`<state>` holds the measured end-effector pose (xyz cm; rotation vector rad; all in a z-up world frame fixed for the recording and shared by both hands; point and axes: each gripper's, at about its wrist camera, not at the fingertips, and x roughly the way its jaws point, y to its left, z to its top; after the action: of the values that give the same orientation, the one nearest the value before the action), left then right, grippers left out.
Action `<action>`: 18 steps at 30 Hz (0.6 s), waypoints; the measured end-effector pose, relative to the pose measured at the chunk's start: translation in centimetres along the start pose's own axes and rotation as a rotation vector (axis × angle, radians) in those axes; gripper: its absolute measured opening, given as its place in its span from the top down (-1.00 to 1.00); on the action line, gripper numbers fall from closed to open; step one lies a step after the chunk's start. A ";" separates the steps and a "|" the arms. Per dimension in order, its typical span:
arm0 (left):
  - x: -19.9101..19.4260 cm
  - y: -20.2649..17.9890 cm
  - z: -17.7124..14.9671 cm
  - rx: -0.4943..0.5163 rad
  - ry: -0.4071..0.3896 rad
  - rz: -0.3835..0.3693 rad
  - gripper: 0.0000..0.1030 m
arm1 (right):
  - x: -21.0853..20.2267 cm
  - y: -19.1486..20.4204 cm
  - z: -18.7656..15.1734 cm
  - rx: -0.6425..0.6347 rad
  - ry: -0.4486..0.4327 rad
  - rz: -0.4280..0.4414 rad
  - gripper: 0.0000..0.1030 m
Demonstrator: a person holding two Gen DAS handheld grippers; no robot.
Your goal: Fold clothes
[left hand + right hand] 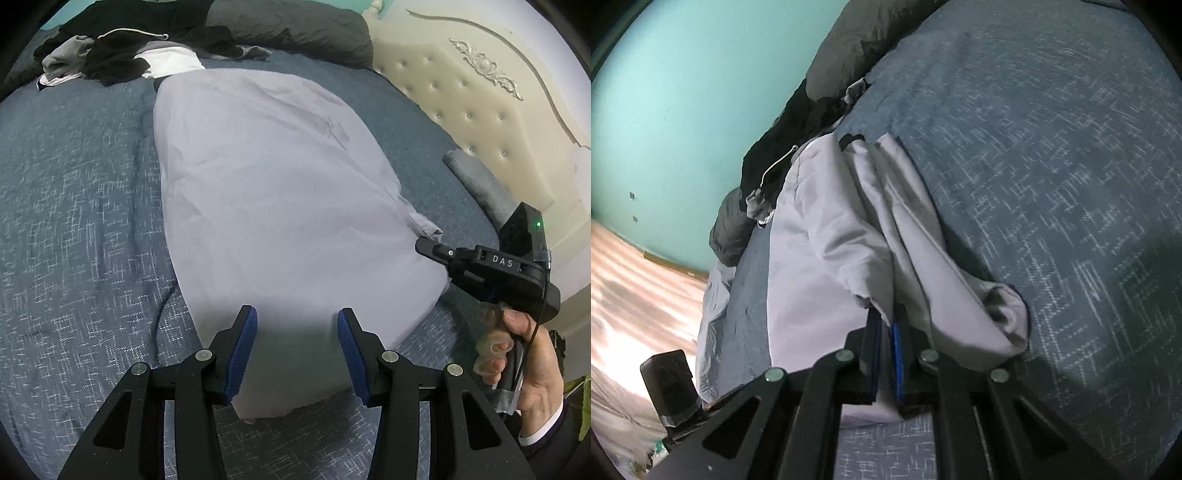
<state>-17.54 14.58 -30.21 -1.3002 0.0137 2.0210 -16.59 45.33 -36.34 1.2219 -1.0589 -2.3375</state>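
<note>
Fingers (pixel 886 328) pinching pale garment (pixel 820 258), right view only, left shows headboard (pixel 461 92)

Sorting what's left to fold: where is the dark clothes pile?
Left wrist view, upper left: dark clothes pile sits on the blue bedspread, beyond the pale garment.

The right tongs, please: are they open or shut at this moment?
Shut on the pale grey garment: the right tongs have their blue pads nearly together with a fold of cloth pinched between.
</note>
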 end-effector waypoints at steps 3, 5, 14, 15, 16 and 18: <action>-0.8 0.2 0.3 -0.005 -0.026 0.013 0.04 | -0.6 0.5 0.2 -0.023 -0.028 -0.030 0.89; -0.3 0.4 0.1 -0.005 -0.011 0.021 0.04 | -0.3 0.4 0.2 -0.016 -0.023 -0.030 0.89; 0.9 1.0 -0.5 -0.022 0.011 0.039 0.04 | -1.9 0.0 0.0 0.076 -0.060 -0.018 0.77; 0.9 1.1 -0.5 -0.028 0.009 0.037 0.04 | -2.4 0.5 0.2 0.052 -0.075 -0.030 0.75; 0.8 1.3 -0.6 -0.032 0.007 0.035 0.04 | -2.9 1.1 0.3 0.029 -0.090 -0.042 0.75; 0.8 1.4 -0.7 -0.034 0.008 0.035 0.04 | -4.3 2.0 0.7 -0.008 -0.137 -0.066 0.75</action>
<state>-18.00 13.75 -31.71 -1.3378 0.0059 2.0539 -14.80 46.67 -32.12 1.1233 -1.0663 -2.5041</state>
